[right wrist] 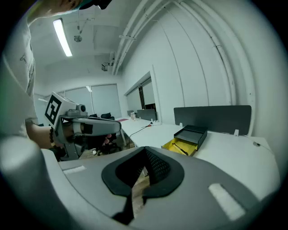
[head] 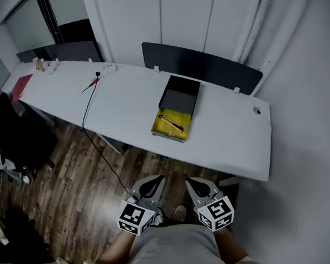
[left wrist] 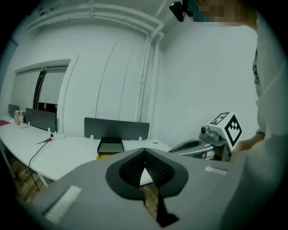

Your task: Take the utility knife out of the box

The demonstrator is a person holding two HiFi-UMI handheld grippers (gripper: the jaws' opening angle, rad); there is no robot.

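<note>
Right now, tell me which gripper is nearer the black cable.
Left. The left gripper is just right of the black cable where it trails over the floor; the right gripper is beyond it, farther right.

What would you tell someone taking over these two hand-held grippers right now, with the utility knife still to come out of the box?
Left gripper: jaws together, empty, held near the person's body, short of the table.
Right gripper: the same.
The open yellow box with black cover sits on the long white table, ahead of both grippers.
The slim dark utility knife lies in the box's yellow tray.
Done: nothing yet.
Left: reach in, grasp the knife, lift it out.
</note>
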